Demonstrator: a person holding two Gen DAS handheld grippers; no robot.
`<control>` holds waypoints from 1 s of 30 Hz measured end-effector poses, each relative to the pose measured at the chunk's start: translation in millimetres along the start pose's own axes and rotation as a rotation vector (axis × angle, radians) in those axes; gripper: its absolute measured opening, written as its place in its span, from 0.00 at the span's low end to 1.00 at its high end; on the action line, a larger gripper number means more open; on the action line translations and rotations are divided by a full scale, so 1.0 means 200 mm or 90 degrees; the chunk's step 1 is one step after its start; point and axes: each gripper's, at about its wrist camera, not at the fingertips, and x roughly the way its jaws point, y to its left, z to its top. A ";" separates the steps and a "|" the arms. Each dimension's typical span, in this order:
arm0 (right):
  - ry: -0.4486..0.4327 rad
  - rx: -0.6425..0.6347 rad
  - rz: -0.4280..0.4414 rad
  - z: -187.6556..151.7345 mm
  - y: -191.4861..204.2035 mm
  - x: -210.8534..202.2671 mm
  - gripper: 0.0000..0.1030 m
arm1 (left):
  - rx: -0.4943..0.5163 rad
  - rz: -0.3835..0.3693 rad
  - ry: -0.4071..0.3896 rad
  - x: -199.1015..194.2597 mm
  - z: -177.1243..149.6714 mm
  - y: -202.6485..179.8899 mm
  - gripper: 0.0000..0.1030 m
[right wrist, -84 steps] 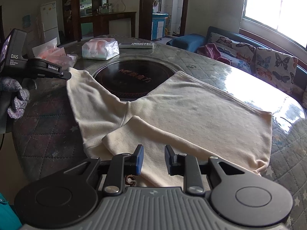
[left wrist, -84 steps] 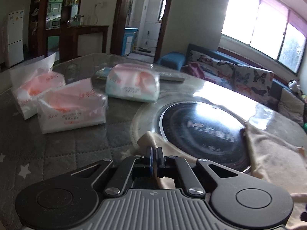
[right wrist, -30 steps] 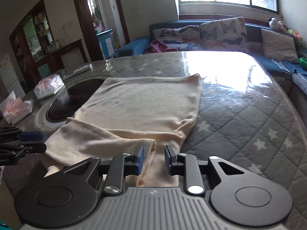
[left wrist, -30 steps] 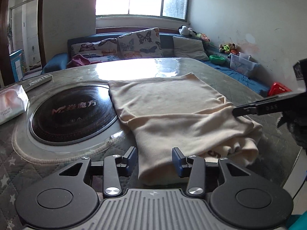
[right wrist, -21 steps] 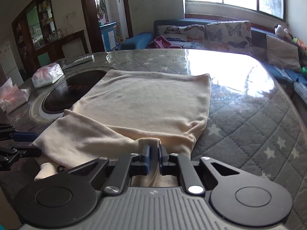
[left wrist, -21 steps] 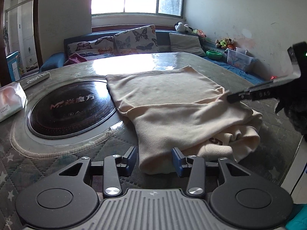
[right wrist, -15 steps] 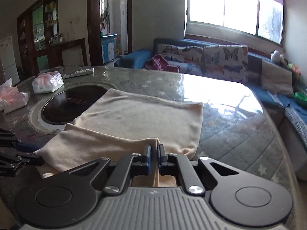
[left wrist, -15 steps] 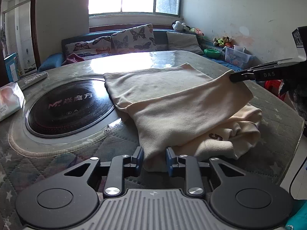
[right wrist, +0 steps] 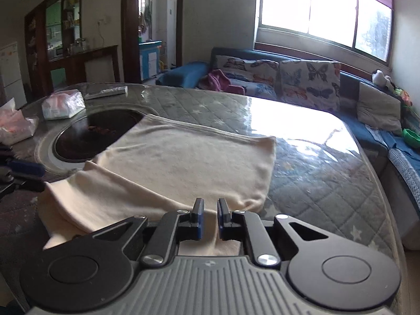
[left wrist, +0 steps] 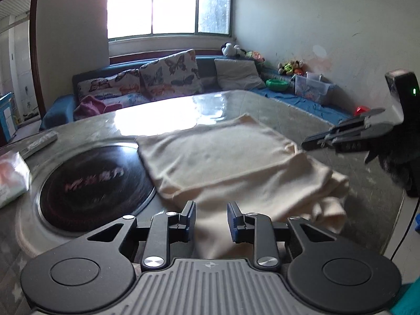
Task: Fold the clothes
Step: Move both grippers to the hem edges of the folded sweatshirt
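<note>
Tongs (left wrist: 211, 218) (right wrist: 209, 219) both parted above cream garment (left wrist: 236, 162).

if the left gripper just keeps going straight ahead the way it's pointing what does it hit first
Most likely the cream garment: the open left gripper points straight at its near folded edge, which lies on the table. Depth is unclear; it may pass just above.

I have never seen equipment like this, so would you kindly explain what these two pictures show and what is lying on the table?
A person holds a two-finger gripper in each hand, and each gripper carries a camera looking along its fingers. One picture is from the left gripper, the other from the right gripper. Both are open and hold nothing. A cream garment, partly folded, lies on the quilted table, overlapping a round black cooktop. Tissue packs and a remote lie farther back.
</note>
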 end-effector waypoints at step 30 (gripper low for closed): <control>0.052 -0.024 0.044 -0.19 0.06 -0.04 0.15 | 0.033 0.004 0.050 0.22 -0.07 0.03 0.28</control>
